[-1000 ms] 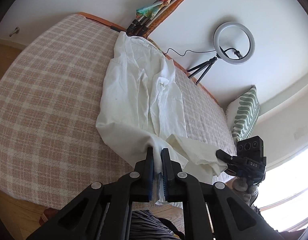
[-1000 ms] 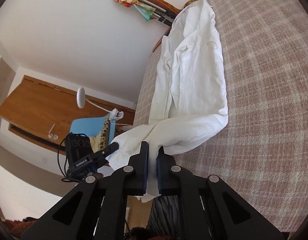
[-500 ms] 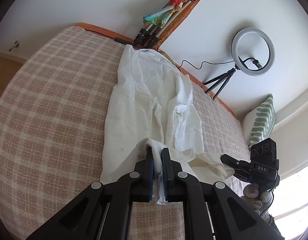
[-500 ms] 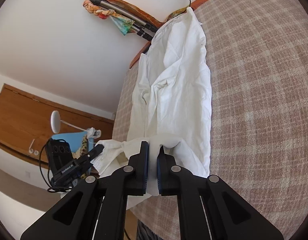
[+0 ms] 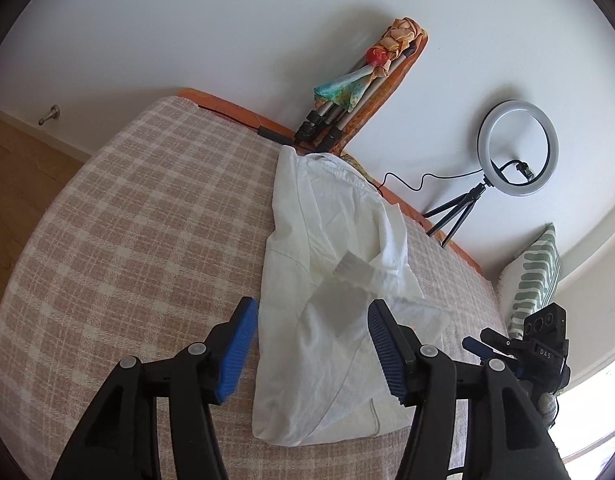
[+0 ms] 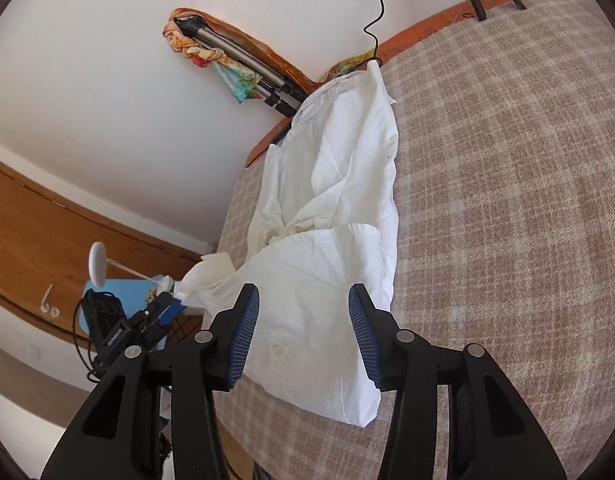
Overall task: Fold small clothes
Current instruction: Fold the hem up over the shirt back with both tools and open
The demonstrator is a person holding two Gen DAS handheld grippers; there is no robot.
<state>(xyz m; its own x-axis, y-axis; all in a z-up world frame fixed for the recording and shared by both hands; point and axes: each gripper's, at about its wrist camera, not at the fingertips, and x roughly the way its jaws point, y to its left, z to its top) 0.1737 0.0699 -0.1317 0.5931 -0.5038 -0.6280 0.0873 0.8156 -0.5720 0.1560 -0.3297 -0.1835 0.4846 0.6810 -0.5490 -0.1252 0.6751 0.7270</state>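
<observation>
Checked bed (image 5: 119, 240) against white wall. White shirt (image 5: 327, 272) lies frame centre, hem folded up. Left gripper (image 5: 311, 340), right gripper (image 6: 303, 332): fingers just opened wide, nothing between. Risk: loose fold slumps, sleeve at left edge trails off bed.

Wide stretches of bare bed (image 5: 139, 216) are lying open on both sides of the shirt (image 5: 327, 288), giving free passage. Along the far wall, a bundle of tripods (image 5: 339, 120) and a ring light (image 5: 517, 148) are standing in the way; a pillow (image 5: 535, 276) is blocking one corner.
</observation>
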